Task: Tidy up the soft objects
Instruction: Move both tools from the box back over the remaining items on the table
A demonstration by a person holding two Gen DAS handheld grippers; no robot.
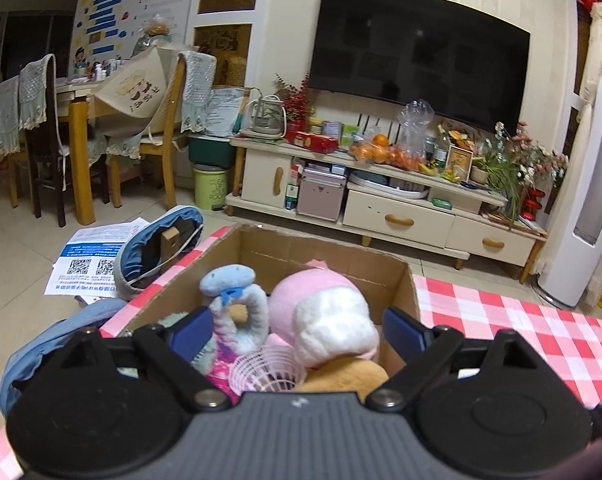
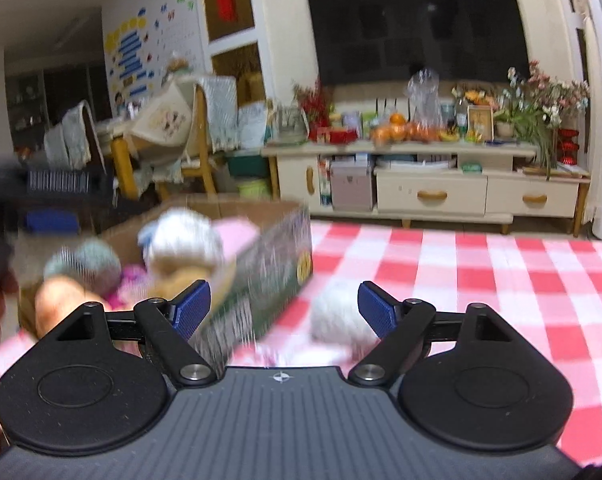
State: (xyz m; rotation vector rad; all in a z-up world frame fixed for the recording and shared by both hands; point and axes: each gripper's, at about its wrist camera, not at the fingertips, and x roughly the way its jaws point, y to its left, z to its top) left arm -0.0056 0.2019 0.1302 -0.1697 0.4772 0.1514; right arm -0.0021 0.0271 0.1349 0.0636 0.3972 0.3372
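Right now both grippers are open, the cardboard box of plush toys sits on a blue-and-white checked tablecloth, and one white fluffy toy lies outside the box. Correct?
Not quite. The checked tablecloth is red and white, not blue and white, as the left wrist view shows clearly. The rest stands: left gripper and right gripper are open, the cardboard box holds plush toys, and a white fluffy toy lies outside it.

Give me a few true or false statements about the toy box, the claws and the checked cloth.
1. The cardboard box holds several plush toys. True.
2. The left claw is clamped shut on the pink plush. False: it is open above the box.
3. The right claw is open. True.
4. The tablecloth is plain blue. False: it is red and white check.
5. A whitish soft object lies on the cloth outside the box. True.
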